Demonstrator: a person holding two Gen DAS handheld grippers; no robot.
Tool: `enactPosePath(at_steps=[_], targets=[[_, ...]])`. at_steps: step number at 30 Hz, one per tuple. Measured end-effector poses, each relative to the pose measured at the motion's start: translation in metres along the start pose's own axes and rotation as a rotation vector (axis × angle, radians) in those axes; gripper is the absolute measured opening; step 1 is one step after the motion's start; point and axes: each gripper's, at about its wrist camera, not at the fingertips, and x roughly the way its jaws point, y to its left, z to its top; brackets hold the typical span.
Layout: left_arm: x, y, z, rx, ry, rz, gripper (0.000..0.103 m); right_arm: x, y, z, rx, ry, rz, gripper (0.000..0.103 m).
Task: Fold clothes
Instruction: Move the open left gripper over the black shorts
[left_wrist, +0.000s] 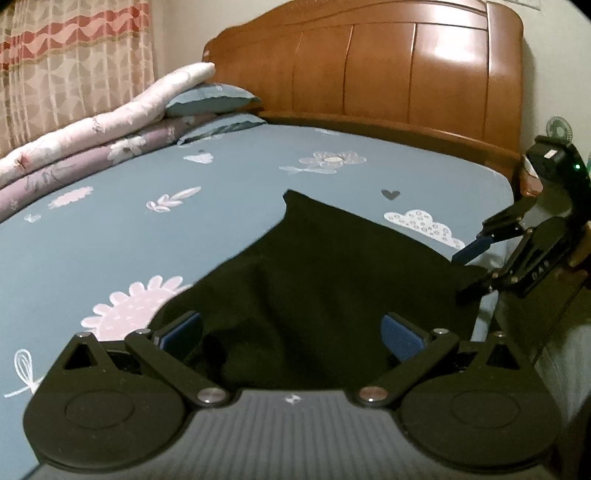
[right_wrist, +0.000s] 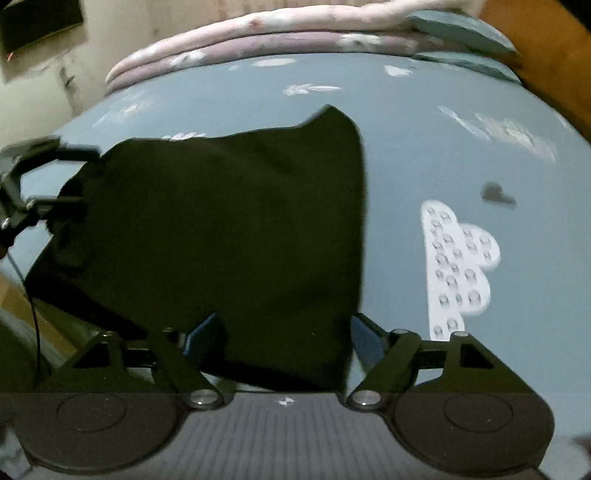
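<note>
Blue-padded fingers of the left claw (left_wrist: 291, 332) stand wide apart at the near edge of a black, soft cloth garment (left_wrist: 325, 266), with a fold of it lying between them but not pinched. In the right wrist view the right claw (right_wrist: 286, 332) is equally spread, its pads on either side of the garment's near corner, gripping nothing that can be seen. That garment lies on the bed's blue-grey sheet printed with pale flowers and clouds (left_wrist: 110, 229), close to the bed's near edge, one pointed corner reaching toward the glossy brown wooden headboard (left_wrist: 388, 62); it looks loosely laid, not flat.

Judging by this, the work is at the grasping stage of a fold: both claws are placed on the near hem, one per corner. The next move would call for closing each on a single layer of cloth, then lifting together and carrying the hem evenly toward the far corner, keeping the fabric taut between them.
</note>
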Motion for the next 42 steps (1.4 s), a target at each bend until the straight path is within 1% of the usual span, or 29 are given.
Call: enactPosePath(at_steps=[2,4,6,8,10,13,14,16,19,21,23,26,31,35,38,42], targets=[[0.003,-0.001,-0.002,-0.005,0.017,-0.003,0.102,-0.009,-0.003,0.008,0.008,-0.053,0.022,0.083],[0.005,-0.003,0.004,-0.029,0.041,0.001,0.102,-0.016,-0.005,0.022,0.003,-0.128,0.069,0.089],[0.016,-0.003,0.023,-0.075,0.046,-0.031,0.102,-0.014,-0.006,0.036,-0.01,-0.19,0.144,0.098],[0.029,-0.003,0.044,-0.125,0.05,-0.071,0.102,-0.001,-0.006,0.048,-0.021,-0.224,0.199,0.099],[0.042,-0.003,0.065,-0.175,0.053,-0.11,0.102,0.019,-0.009,0.054,-0.008,-0.209,0.251,0.099],[0.061,-0.002,0.096,-0.249,0.059,-0.169,0.102,0.045,-0.017,0.052,0.02,-0.169,0.285,0.099],[0.067,-0.002,0.107,-0.274,0.06,-0.189,0.102,0.051,-0.019,0.049,0.023,-0.159,0.283,0.099],[0.08,-0.002,0.128,-0.324,0.064,-0.228,0.102,0.052,-0.017,0.039,-0.02,-0.18,0.277,0.101],[0.099,-0.002,0.159,-0.398,0.069,-0.287,0.102,0.05,-0.005,0.038,-0.094,-0.196,0.234,0.103],[0.116,0.0,0.159,-0.432,0.082,-0.297,0.102,0.048,-0.001,0.037,-0.115,-0.2,0.221,0.103],[0.134,0.003,0.155,-0.463,0.097,-0.3,0.102,0.048,-0.005,0.04,-0.111,-0.202,0.228,0.103],[0.16,0.008,0.149,-0.509,0.119,-0.305,0.102,0.04,-0.019,0.037,-0.069,-0.199,0.258,0.103],[0.204,0.016,0.138,-0.586,0.157,-0.313,0.102,0.044,-0.034,0.039,-0.002,-0.168,0.283,0.103],[0.24,0.022,0.129,-0.647,0.186,-0.319,0.102,0.046,-0.031,0.039,-0.032,-0.158,0.265,0.103],[0.241,0.022,0.132,-0.622,0.182,-0.289,0.102,0.049,-0.026,0.038,-0.07,-0.156,0.241,0.103],[0.225,0.022,0.142,-0.622,0.171,-0.266,0.102,0.052,-0.02,0.036,-0.124,-0.161,0.198,0.103]])
